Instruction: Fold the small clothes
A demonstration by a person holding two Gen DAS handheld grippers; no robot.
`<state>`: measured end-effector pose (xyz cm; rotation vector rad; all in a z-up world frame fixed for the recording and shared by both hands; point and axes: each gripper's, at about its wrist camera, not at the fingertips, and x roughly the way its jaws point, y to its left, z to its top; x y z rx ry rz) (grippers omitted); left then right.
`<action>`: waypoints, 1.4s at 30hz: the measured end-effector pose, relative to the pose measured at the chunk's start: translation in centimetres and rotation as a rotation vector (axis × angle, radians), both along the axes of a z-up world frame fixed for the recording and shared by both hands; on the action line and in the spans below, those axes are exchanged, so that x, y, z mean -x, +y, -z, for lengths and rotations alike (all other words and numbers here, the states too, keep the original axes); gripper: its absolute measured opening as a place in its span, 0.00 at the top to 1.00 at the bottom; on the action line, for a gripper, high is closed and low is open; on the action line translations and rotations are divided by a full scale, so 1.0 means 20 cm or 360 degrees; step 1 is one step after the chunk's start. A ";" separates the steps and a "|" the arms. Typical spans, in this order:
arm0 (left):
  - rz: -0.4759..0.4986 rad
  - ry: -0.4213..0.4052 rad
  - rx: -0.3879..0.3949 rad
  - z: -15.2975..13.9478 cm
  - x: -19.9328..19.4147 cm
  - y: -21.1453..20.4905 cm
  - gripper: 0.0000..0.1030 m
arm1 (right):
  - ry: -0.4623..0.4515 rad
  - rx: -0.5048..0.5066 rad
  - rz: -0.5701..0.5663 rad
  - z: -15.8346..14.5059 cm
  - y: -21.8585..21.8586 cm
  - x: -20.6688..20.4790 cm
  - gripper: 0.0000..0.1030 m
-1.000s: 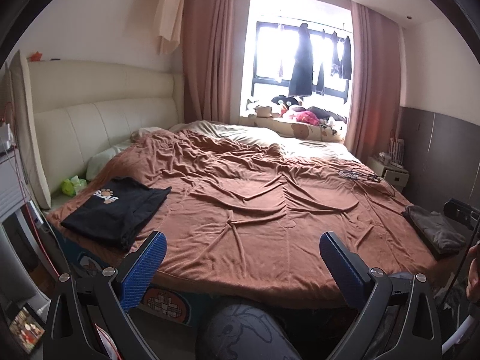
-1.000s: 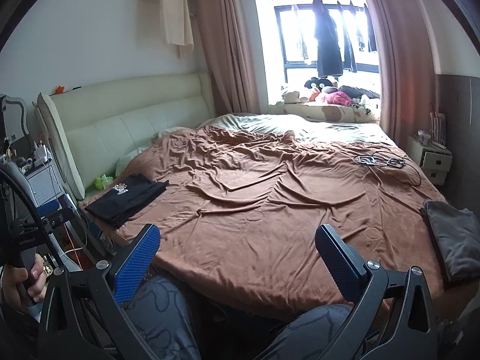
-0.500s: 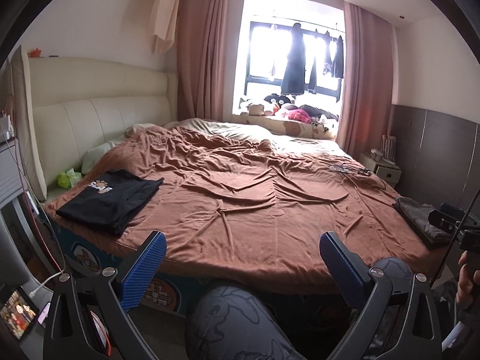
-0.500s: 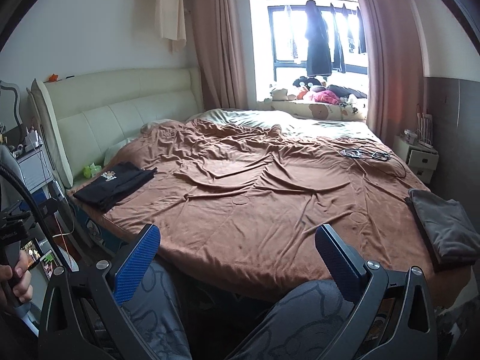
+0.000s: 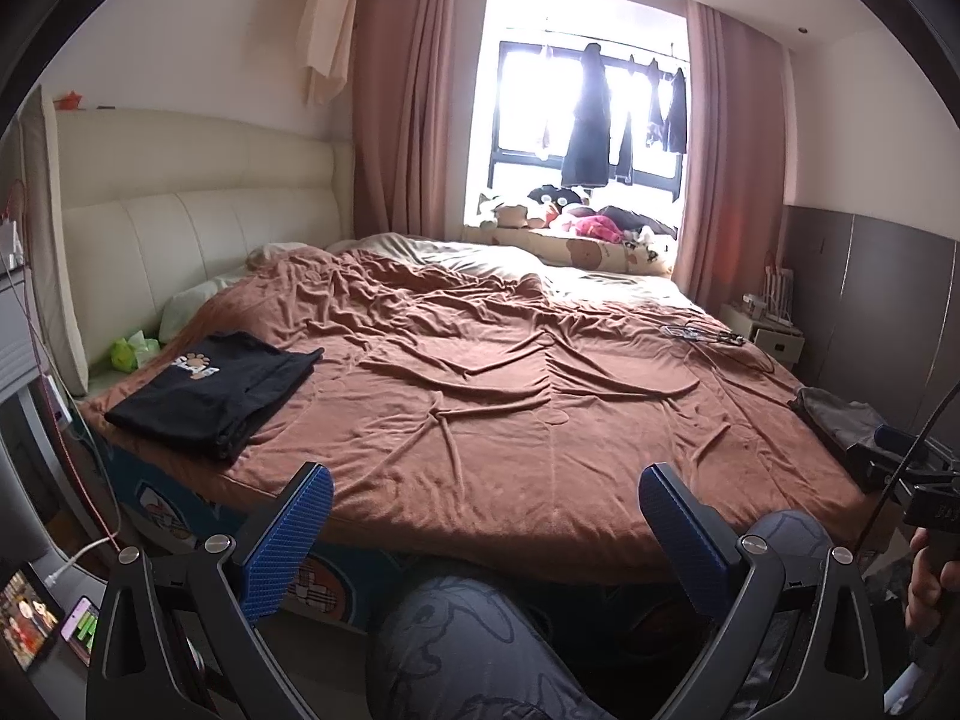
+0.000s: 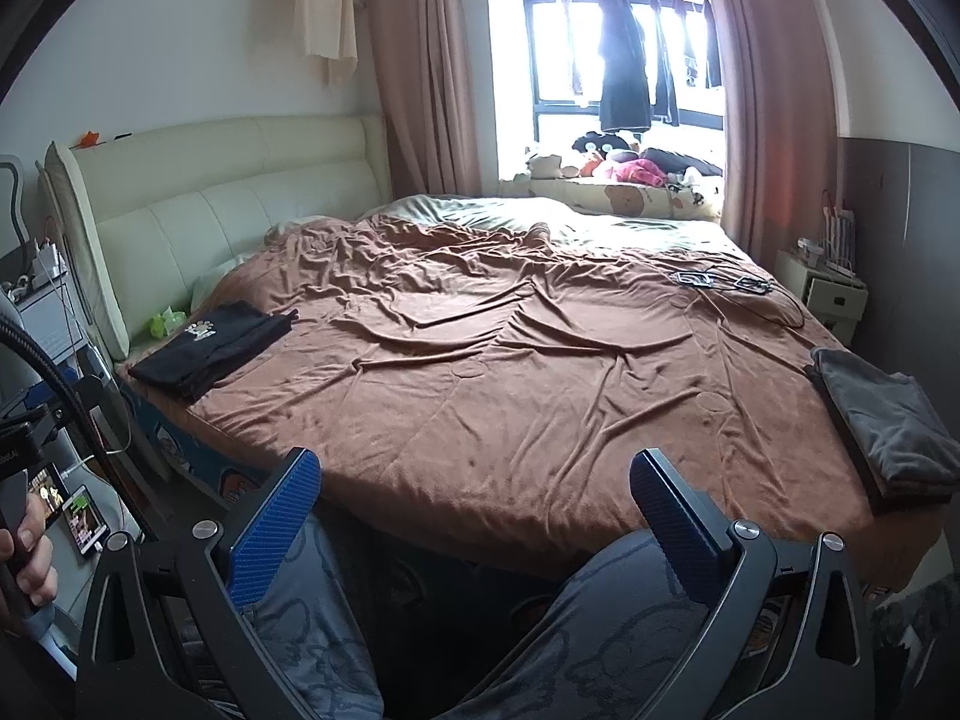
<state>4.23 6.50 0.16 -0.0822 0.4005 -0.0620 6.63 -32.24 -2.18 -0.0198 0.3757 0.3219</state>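
Bedroom, brown blanket (image 5: 510,408) spread over the bed ahead of both grippers. Left gripper (image 5: 485,531) and right gripper (image 6: 477,510) both spread wide, holding nothing. Folded black shirt (image 5: 216,393) lies far ahead-left of left gripper, folded grey garment (image 6: 888,426) ahead-right of right gripper.

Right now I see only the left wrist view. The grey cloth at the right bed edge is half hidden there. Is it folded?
Observer: Yes. The right wrist view shows the grey cloth as a folded stack on the bed, at its right edge.
Operator: Is the right gripper open?
Observer: The right gripper is open, with nothing between its fingers.
Operator: Is it over the bed?
Observer: No. It is above the person's legs, short of the bed's near edge.
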 end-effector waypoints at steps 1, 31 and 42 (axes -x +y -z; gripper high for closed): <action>0.0000 0.0003 0.0000 0.00 0.00 0.00 0.00 | 0.0003 -0.0001 0.0003 0.00 0.00 -0.01 0.00; -0.0015 -0.0012 0.0037 0.02 0.03 0.02 0.00 | 0.0025 -0.0028 0.0032 0.01 -0.04 -0.01 0.00; -0.0016 -0.0011 0.0037 0.01 0.03 0.02 0.00 | 0.0032 -0.0035 0.0031 0.00 -0.06 -0.01 0.00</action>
